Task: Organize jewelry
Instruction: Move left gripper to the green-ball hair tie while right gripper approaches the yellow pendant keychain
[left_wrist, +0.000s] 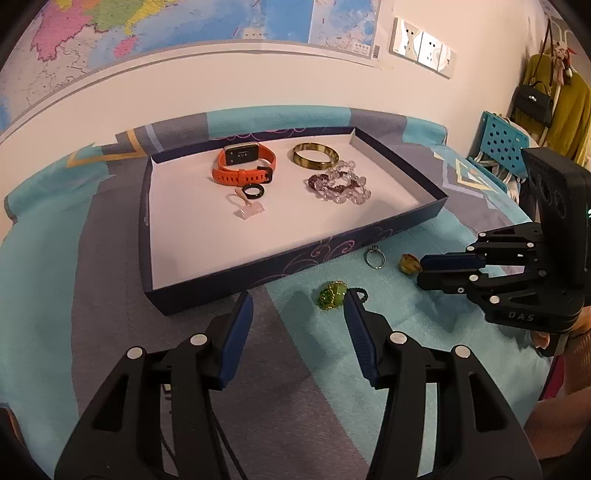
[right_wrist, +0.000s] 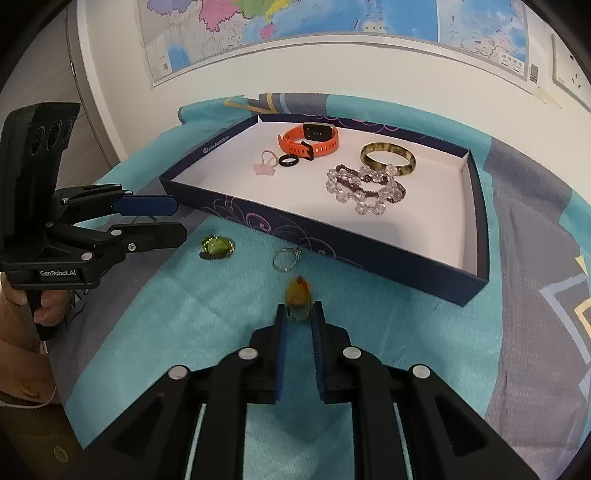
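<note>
A dark box lid (left_wrist: 258, 271) (right_wrist: 369, 254) holds an orange watch (left_wrist: 243, 164) (right_wrist: 308, 142), a gold bangle (left_wrist: 316, 155) (right_wrist: 388, 158), bead bracelets (left_wrist: 340, 182) (right_wrist: 364, 190), a black ring (left_wrist: 254, 191) (right_wrist: 288, 161) and a pink charm (left_wrist: 245, 210) (right_wrist: 264, 164). On the cloth lie a green brooch (left_wrist: 331, 293) (right_wrist: 216, 246) and a silver ring (left_wrist: 375, 256) (right_wrist: 285, 258). My left gripper (left_wrist: 298, 306) (right_wrist: 176, 219) is open just short of the brooch. My right gripper (right_wrist: 299, 314) (left_wrist: 419, 267) is shut on a yellow-orange bead (right_wrist: 297, 295) (left_wrist: 409, 263).
A teal and grey patterned cloth (left_wrist: 388, 314) (right_wrist: 192, 314) covers the table. A map (left_wrist: 184, 22) (right_wrist: 332, 26) hangs on the wall behind. A blue perforated crate (left_wrist: 502, 142) and hanging bags stand at the far right.
</note>
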